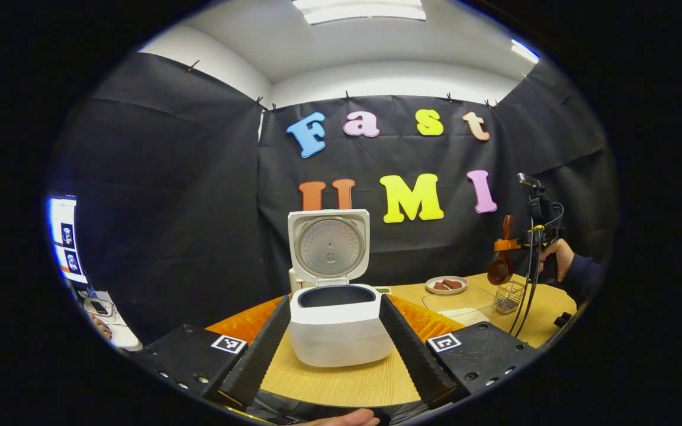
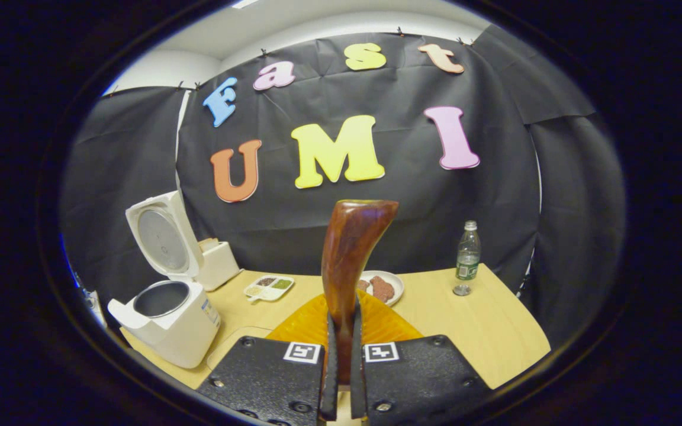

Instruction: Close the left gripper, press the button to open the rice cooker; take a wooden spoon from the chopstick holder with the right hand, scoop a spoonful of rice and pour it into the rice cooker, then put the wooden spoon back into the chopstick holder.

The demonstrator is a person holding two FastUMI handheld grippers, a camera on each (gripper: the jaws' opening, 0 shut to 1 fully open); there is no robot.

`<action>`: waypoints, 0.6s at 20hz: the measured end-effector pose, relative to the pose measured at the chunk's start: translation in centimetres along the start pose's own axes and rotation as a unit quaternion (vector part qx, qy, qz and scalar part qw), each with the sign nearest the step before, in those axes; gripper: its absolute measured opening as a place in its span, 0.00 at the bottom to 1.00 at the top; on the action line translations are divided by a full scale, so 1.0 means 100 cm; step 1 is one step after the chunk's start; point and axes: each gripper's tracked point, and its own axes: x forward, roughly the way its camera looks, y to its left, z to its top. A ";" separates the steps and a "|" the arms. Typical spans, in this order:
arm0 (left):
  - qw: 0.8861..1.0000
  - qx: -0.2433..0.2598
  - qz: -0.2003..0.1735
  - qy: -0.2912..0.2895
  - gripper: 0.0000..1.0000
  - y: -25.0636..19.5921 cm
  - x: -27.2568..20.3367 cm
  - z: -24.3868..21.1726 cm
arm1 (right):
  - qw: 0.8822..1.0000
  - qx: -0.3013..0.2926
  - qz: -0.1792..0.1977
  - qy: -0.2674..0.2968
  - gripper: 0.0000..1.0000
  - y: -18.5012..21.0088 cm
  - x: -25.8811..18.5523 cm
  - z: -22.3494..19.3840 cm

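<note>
Two fingers of the left gripper (image 1: 334,340) stand wide apart in the left gripper view, flanking the rice cooker (image 1: 336,322) on the table (image 1: 341,381); its lid (image 1: 329,247) is raised. Far right, a hand (image 1: 554,255) holds the right gripper (image 1: 515,244) with the wooden spoon (image 1: 501,260) hanging above the chopstick holder (image 1: 509,297).

In the right gripper view, the right gripper (image 2: 341,361) is clamped on the wooden spoon (image 2: 350,254), handle upright. The rice cooker (image 2: 166,316) sits left, open; a plate (image 2: 391,284) and bottle (image 2: 467,258) lie beyond

Wooden spoon (image 2: 350,260) bowl behind jaws
</note>
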 end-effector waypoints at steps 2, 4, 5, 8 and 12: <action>1.000 -0.004 0.010 0.003 0.95 0.009 -0.002 -0.003 | 1.000 0.011 -0.009 0.005 0.14 0.011 0.003 -0.006; 1.000 -0.007 0.020 0.004 0.95 0.017 -0.003 -0.005 | 1.000 0.025 0.009 0.008 0.14 0.033 0.005 -0.012; 1.000 -0.009 0.021 0.006 0.95 0.017 -0.003 -0.006 | 0.999 0.034 0.027 0.011 0.14 0.046 0.006 -0.014; 0.999 -0.013 0.031 0.010 0.96 0.024 -0.004 -0.008 | 0.998 0.043 0.048 0.010 0.14 0.066 0.016 -0.024; 0.999 -0.017 0.033 0.012 0.95 0.023 -0.006 -0.010 | 0.998 0.041 0.040 0.037 0.14 0.087 0.035 -0.067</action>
